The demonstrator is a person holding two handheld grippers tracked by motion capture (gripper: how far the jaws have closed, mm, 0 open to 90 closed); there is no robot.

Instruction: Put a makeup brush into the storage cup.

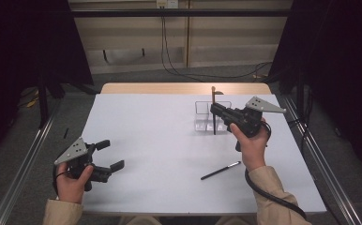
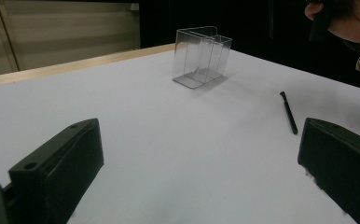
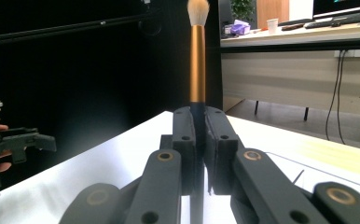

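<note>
In the right gripper view's foreground the right tool (image 3: pixel 197 154) is clamped on the upright makeup brush (image 3: pixel 197 65), directly above the clear organizer (image 1: pixel 212 115) at the high view's centre right; the left tool (image 1: pixel 109 154) sits apart, lower left.

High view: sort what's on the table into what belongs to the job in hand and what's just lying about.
In the job:
- makeup brush, upright, clamped in the right gripper
- clear compartment holder, directly below the brush

Lying about:
- black pen, flat on the white table, untouched
- left gripper, jaws open, holding nothing
</note>
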